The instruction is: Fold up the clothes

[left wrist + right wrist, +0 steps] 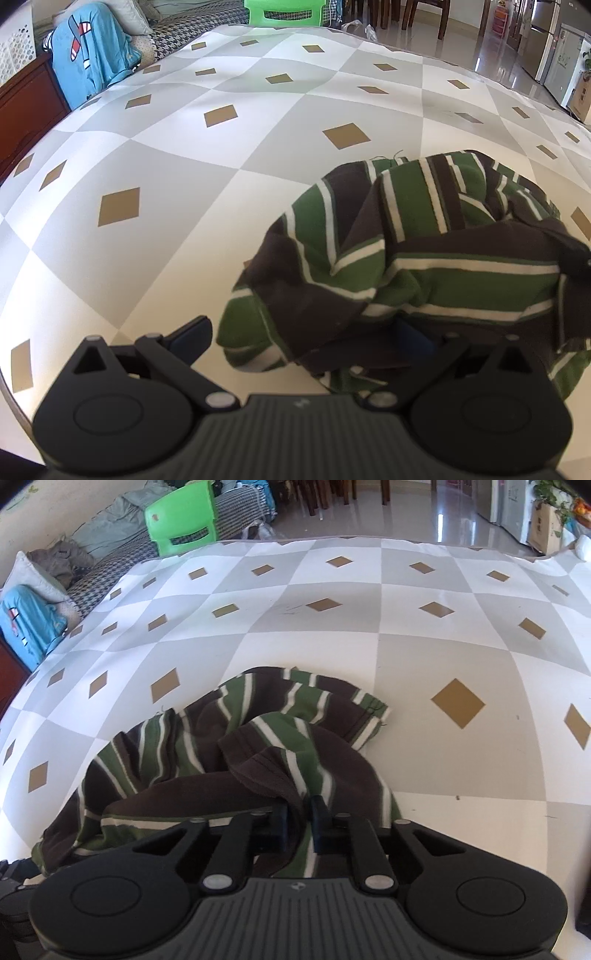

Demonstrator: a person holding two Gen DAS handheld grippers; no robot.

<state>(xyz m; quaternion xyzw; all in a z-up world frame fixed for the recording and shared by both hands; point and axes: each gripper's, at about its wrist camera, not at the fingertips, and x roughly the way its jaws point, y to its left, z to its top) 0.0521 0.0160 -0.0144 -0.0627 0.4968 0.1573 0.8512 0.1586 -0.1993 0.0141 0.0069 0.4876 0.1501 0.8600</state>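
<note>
A crumpled garment with green, brown and white stripes (pixel 424 240) lies on a table covered in a grey and white checked cloth with tan diamonds (pixel 166 184). My left gripper (pixel 301 339) hangs open and wide over the garment's near left edge. Its left finger (pixel 192 338) is clear of the fabric, while its right finger (pixel 410 339) sits among the folds. In the right wrist view the same garment (pixel 221 746) is bunched in front of the camera. My right gripper (pixel 300 821) is shut on a brown and green fold of it, pinched between the pads.
A green plastic chair (pixel 181 520) stands past the table's far edge. A blue garment (pixel 92 51) hangs by a houndstooth sofa (pixel 110 568) at the left. A cardboard box (pixel 546 528) stands far right. Bare checked tablecloth (pixel 424 701) stretches beyond and right of the garment.
</note>
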